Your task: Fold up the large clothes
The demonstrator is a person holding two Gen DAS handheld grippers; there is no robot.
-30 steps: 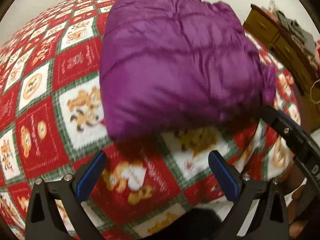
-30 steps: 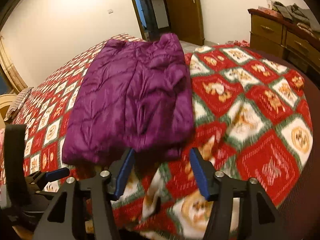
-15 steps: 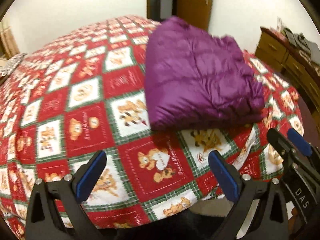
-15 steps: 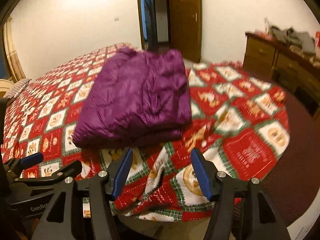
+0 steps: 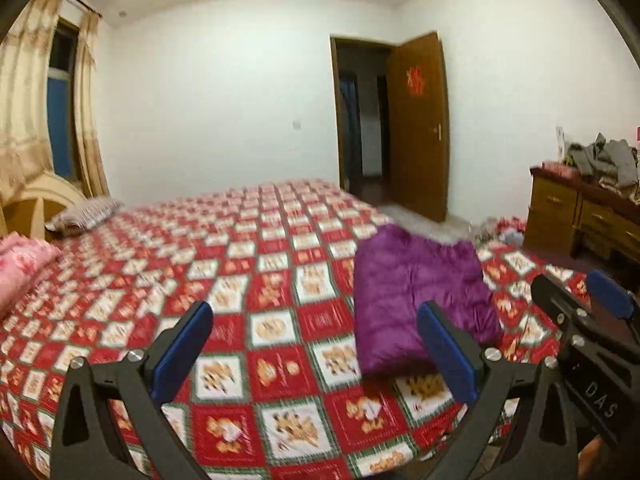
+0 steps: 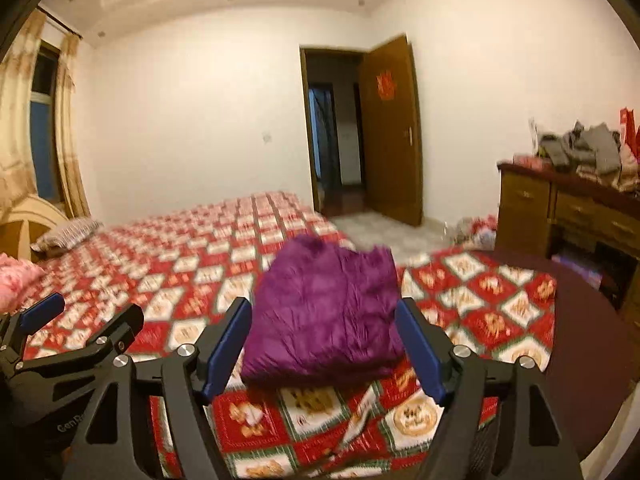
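Both grippers, left gripper (image 5: 316, 356) & right gripper (image 6: 324, 350), have pulled back, jaws spread, holding nothing. Purple jacket (image 6: 324, 316) now lies folded on the near-right bed (image 5: 240, 264) corner; fold looks done.

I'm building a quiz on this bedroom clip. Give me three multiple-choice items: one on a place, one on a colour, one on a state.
1. Where does the folded jacket lie?
A. on the bed
B. on the dresser
C. on the floor

2. What colour is it?
A. pink
B. grey
C. purple

3. How do the right gripper jaws stand?
A. shut on the jacket
B. open, empty
C. shut, empty

Answers: 1 A, it rests on the red patterned bedspread; 2 C, purple in both views; 3 B, the blue pads stand wide apart, holding nothing.
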